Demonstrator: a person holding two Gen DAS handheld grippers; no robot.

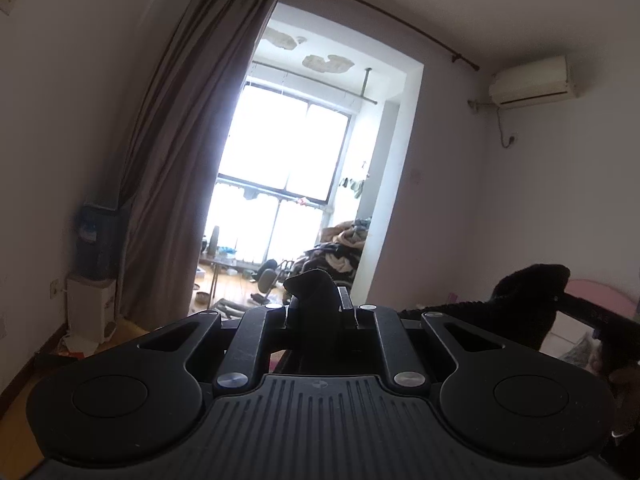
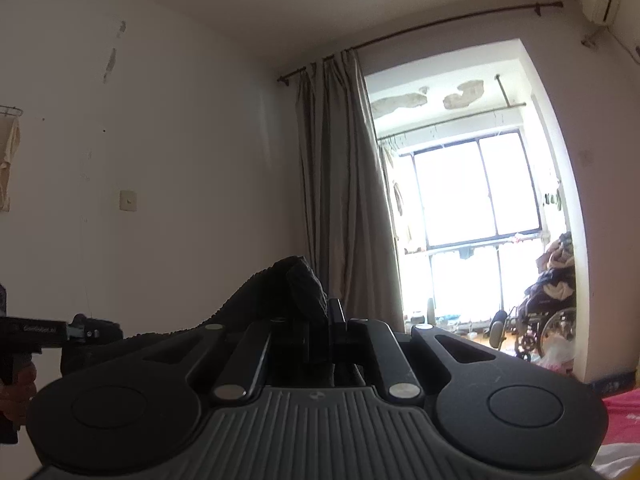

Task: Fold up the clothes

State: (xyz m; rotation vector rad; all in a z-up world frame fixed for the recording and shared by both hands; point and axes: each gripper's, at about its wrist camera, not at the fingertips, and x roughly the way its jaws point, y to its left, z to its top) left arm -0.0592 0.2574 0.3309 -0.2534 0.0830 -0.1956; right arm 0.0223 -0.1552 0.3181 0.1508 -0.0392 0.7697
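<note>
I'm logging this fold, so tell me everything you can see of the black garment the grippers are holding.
The black garment looks like a thick, nubbly knit, dark enough that no seams or shape can be made out. It is held up in the air, pinched at two spots: the left gripper is shut on one bunched bit, the right gripper on another. Between them its top edge sags. Its lower part is hidden.

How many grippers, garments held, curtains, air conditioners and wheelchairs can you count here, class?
Grippers: 2 (left gripper, right gripper)
Black garment: 1
Curtain: 1
Air conditioner: 1
Wheelchair: 1
Total: 6
</note>
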